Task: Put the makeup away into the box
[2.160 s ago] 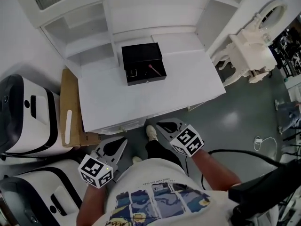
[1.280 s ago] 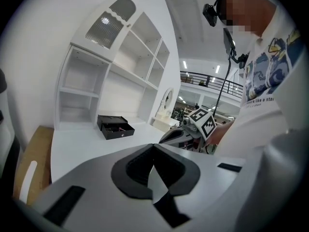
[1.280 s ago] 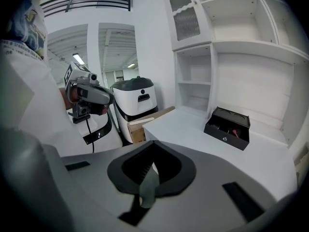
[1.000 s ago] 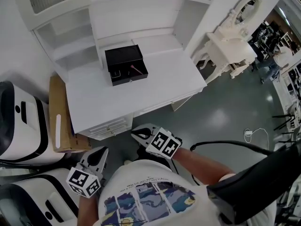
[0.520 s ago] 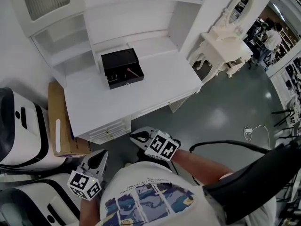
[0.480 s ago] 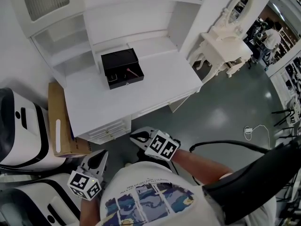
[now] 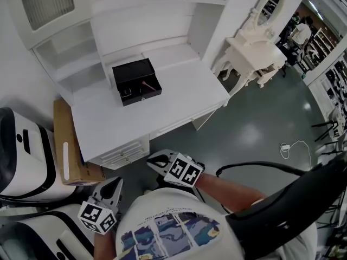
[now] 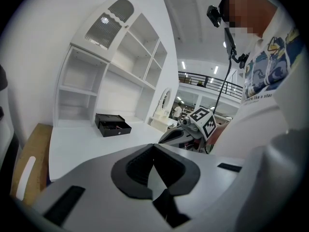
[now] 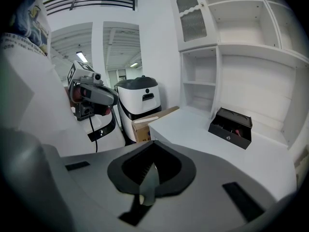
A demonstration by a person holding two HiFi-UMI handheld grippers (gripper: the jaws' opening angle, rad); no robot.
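Currently both tools are held low in front of the person's body, well apart from the white bench [image 7: 162,110]. The left hand-held gripper [image 7: 115,185] has its jaws pressed together with nothing between them, as its own view shows [image 8: 154,149]. The right hand-held gripper [image 7: 154,158] is likewise closed tight and empty [image 9: 153,147], and it sits a little nearer the bench's front edge than the left one.

Toward the back of the bench, just in front of the white shelf unit [image 7: 81,53], stands the black box [image 7: 133,75], with its lower drawer pulled out toward the person. A slim pinkish makeup stick [image 7: 147,84] lies inside that drawer. A brown carton [image 7: 66,145] leans beside the bench's left end, and a white dressing table [image 7: 255,50] stands on the grey floor to the right.
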